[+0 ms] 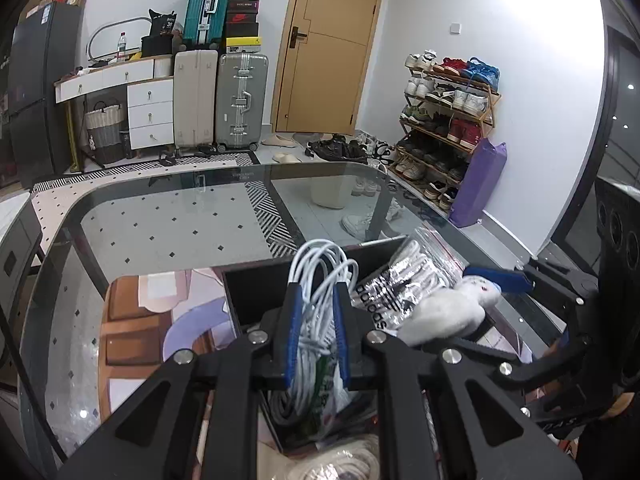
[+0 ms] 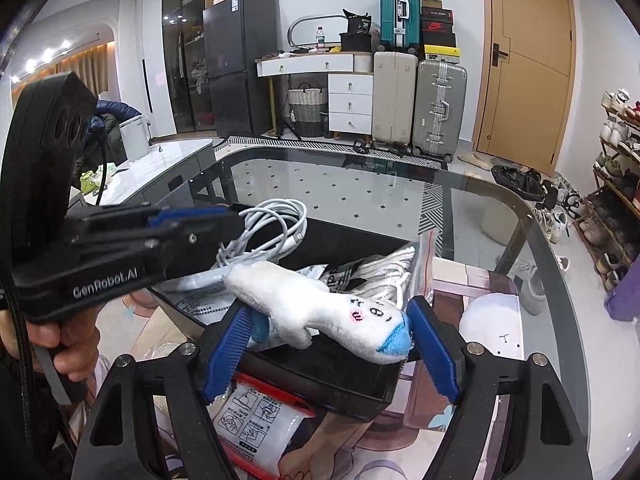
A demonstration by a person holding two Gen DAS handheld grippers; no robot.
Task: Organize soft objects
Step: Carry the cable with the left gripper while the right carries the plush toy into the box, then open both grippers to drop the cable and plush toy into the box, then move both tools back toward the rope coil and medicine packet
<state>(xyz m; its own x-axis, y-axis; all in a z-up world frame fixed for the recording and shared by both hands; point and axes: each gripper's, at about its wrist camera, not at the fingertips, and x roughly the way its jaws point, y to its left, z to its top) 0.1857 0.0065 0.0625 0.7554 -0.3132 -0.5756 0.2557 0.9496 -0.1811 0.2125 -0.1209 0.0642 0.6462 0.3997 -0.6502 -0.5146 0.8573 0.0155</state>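
Observation:
My left gripper [image 1: 318,294] is shut on a coil of white cable [image 1: 320,268] and holds it over a black box [image 1: 256,292] on the glass table. The cable [image 2: 272,224] and the left gripper [image 2: 224,216] also show in the right wrist view. My right gripper [image 2: 326,322] holds a white plush toy [image 2: 320,308] with a blue tip between its blue pads, above the black box [image 2: 340,376]. The plush [image 1: 452,312] shows to the right in the left wrist view. A clear adidas bag [image 1: 404,276] with white fabric lies in the box.
A packet with printed instructions [image 2: 256,424] lies in front of the box. A white round cushion [image 2: 494,320] sits under the glass table [image 2: 500,208]. Suitcases [image 1: 238,100], a dresser [image 1: 148,108] and a shoe rack [image 1: 448,120] line the far walls.

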